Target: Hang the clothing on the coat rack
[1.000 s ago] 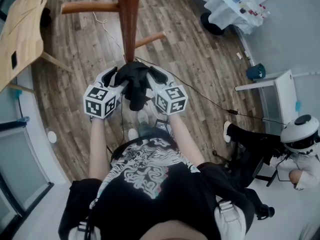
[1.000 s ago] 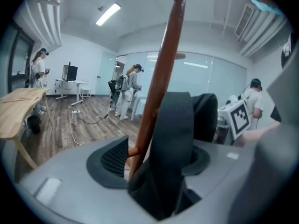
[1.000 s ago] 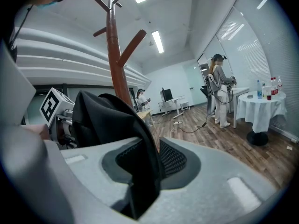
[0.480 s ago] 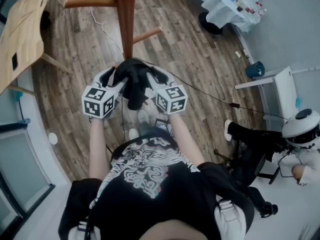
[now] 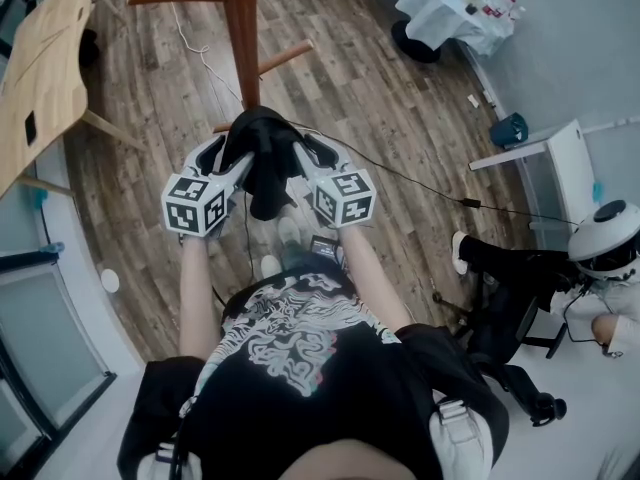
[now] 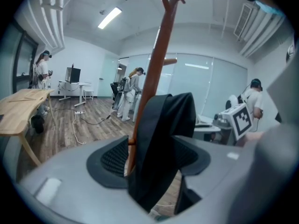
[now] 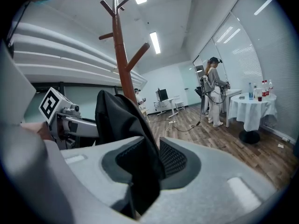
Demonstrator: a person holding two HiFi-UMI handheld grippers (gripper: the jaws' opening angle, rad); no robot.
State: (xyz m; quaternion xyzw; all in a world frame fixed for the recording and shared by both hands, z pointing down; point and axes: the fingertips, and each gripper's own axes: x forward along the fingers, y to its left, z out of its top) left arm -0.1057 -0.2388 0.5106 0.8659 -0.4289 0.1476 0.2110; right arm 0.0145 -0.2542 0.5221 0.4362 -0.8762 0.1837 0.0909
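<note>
Clothing (image 5: 265, 158), black and bunched, sits on the person's side of the coat rack (image 5: 240, 38), right up against its pole, well above the wood floor (image 5: 380, 118). That's the head view. Left tongs (image 5: 225, 153) and right tongs (image 5: 305, 153) flank the bundle, one on each side of the pole line, and both bite into it. A loose end hangs down away from the rack between the two marker cubes. One rack peg (image 5: 285, 58) angles out to the right of the pole, clear of the fabric.

Left gripper view: left tongs (image 6: 149, 157) pinch a thick fold of the clothing (image 6: 161, 134). Fabric fills most of the gap, pressed on the right pad (image 6: 191, 155). The coat rack pole (image 6: 156, 64) rises directly behind the fold. Can't tell whether fabric touches it.

Right gripper view: right tongs (image 7: 149, 160) are clamped on the clothing (image 7: 124, 120), which drapes over the jaw gap. The coat rack (image 7: 122, 59) stands just behind the fabric, its upper pegs bare.
</note>
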